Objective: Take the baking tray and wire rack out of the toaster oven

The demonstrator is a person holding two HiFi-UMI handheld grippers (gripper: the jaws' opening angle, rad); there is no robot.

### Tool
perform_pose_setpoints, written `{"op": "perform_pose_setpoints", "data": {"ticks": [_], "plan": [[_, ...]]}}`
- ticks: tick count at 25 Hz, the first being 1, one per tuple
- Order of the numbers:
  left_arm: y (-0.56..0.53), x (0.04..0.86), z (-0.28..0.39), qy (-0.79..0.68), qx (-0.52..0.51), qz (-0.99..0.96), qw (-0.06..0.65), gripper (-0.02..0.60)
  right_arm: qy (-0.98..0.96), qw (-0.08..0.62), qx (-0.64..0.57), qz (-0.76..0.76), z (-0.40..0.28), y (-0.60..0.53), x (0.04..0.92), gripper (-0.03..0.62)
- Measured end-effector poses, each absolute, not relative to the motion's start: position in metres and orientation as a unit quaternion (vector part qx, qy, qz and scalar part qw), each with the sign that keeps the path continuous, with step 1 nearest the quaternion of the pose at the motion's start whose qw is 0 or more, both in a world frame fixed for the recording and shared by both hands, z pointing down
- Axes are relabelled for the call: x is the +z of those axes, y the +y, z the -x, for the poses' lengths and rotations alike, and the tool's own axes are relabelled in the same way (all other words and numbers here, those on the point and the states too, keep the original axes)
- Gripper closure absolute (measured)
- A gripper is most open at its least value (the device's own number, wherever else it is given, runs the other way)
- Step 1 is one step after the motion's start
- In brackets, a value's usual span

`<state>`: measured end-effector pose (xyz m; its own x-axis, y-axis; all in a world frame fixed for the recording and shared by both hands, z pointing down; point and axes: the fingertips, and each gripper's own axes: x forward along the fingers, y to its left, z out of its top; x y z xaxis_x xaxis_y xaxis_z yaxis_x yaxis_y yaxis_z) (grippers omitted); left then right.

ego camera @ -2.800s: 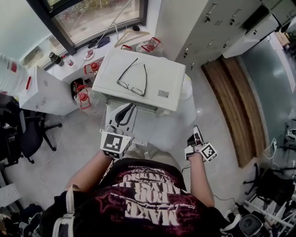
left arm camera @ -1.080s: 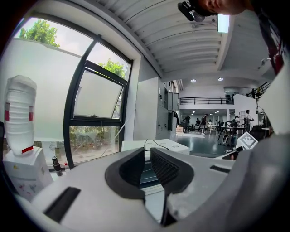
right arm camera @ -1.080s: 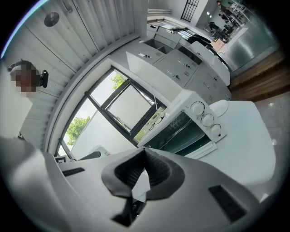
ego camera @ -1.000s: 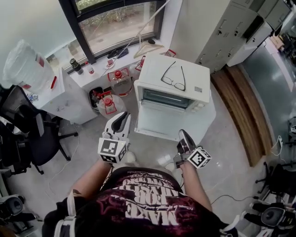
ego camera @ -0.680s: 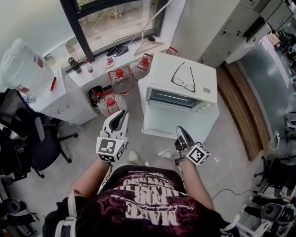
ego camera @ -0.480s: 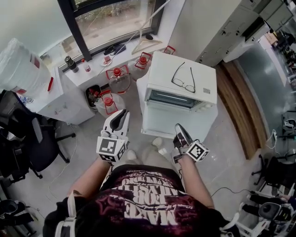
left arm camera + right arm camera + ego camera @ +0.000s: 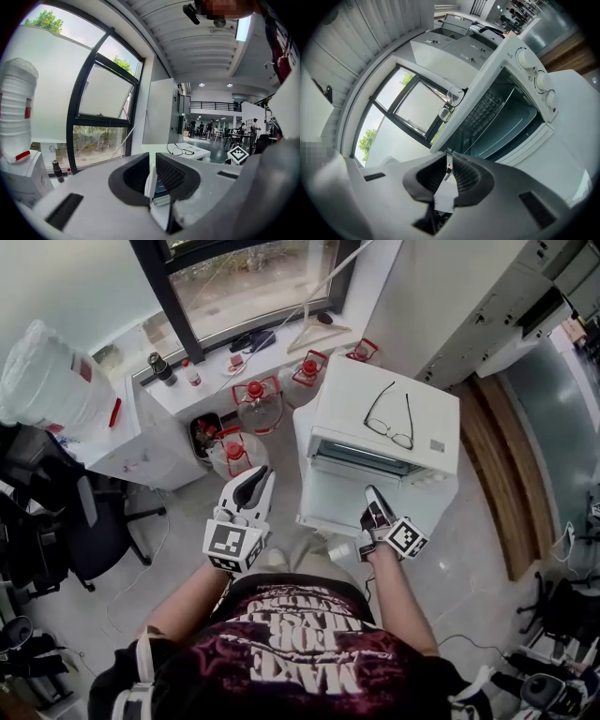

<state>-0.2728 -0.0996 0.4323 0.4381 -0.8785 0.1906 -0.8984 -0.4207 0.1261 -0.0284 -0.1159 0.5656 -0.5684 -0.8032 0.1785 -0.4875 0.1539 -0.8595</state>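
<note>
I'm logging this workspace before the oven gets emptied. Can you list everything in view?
toaster oven: one, white, centre of the head view, open
eyeglasses: one pair, dark, on the oven's top
wire rack: one, dark, inside the oven
baking tray: one, dark, inside the oven
jugs: about four, clear with red caps, below the window
water bottle: one, whitish, far left on a dispenser
office chair: one, black, left
left gripper: one, white, jaws slightly apart, empty
right gripper: one, white, jaws have just been opening, no object between them
</note>
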Motion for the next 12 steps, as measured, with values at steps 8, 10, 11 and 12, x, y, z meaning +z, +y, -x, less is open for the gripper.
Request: {"op": "perform_pose_setpoints", "data": {"ticks": [8, 10, 11, 12], "plan": [[-0.133, 0.433, 0.250, -0.526, 0.056, -0.842, 0.107, 0.537, 0.735, 0.126, -0.494, 0.447, 0.011, -0.165, 0.600, 0.502], [-0.140, 0.436, 0.248, -0.529, 0.058, -0.840, 0.109, 0.537, 0.724, 0.133, -0.503, 0.453, 0.004, -0.179, 0.609, 0.484], [-0.143, 0.437, 0.248, -0.530, 0.060, -0.839, 0.110, 0.537, 0.718, 0.137, -0.509, 0.455, 0.000, -0.185, 0.613, 0.479], [-0.145, 0.438, 0.247, -0.531, 0.061, -0.838, 0.112, 0.537, 0.713, 0.141, -0.513, 0.457, -0.002, -0.191, 0.616, 0.477]]}}
